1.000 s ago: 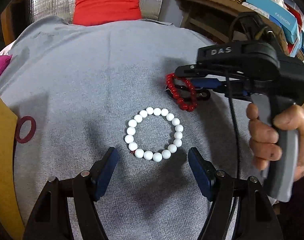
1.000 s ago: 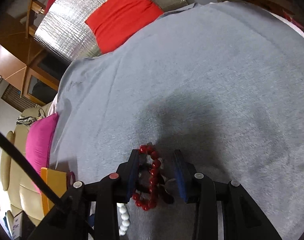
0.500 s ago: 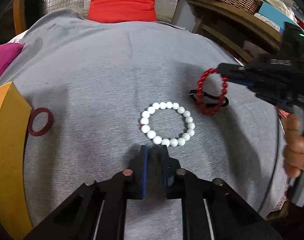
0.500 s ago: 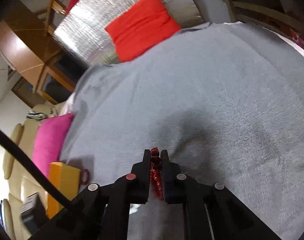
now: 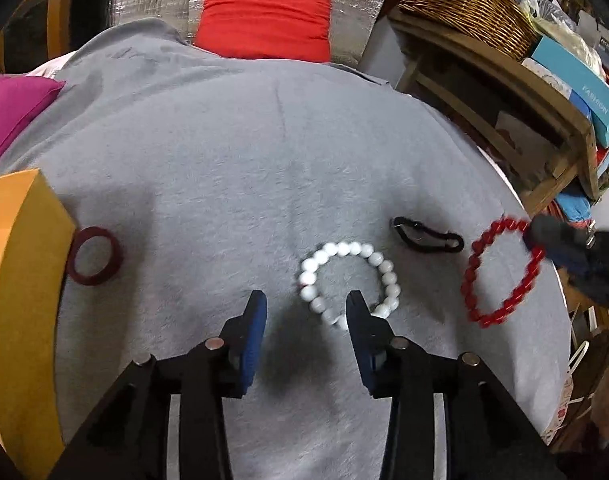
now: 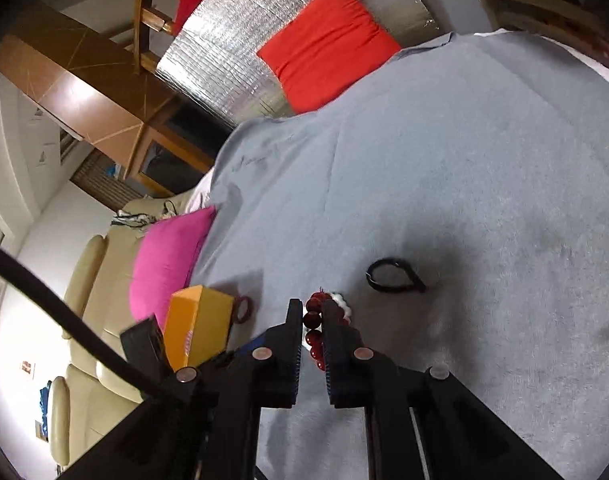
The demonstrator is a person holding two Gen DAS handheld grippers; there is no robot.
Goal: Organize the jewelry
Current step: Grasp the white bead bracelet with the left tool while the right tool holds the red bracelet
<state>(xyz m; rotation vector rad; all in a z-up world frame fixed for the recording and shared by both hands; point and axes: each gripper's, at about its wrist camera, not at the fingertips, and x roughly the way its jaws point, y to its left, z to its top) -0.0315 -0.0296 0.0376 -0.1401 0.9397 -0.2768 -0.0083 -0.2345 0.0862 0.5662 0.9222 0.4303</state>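
The white bead bracelet [image 5: 350,282] lies flat on the grey cloth [image 5: 244,168] at lower centre, just above our left gripper [image 5: 306,320], whose jaws have just been opening, empty. Our right gripper [image 6: 313,322] stays clamped on the red bracelet [image 5: 500,272], hanging at right.
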